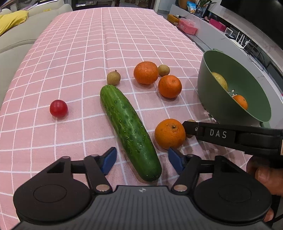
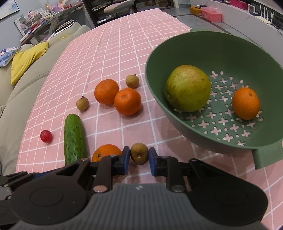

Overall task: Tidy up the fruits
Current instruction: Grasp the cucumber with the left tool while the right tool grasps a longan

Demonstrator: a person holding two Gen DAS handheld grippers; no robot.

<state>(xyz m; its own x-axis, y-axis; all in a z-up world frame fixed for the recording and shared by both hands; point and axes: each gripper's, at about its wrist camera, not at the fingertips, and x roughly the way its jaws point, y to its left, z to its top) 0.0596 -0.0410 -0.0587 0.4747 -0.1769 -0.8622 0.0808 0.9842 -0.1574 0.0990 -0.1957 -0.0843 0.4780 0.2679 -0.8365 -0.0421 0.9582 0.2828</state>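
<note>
My right gripper has its blue pads on both sides of a small brown longan on the pink checked cloth, shut on it. An orange lies just left of it. My left gripper is open, its jaws astride the near end of a cucumber, empty. The near orange touches its right pad. The green colander bowl holds a large yellow-green fruit and an orange. Two more oranges, two longans and a red tomato lie on the cloth.
A beige sofa with a yellow cushion runs along the table's left edge. A counter with pink boxes stands behind the bowl. The right gripper's arm reaches across the left wrist view beside the bowl.
</note>
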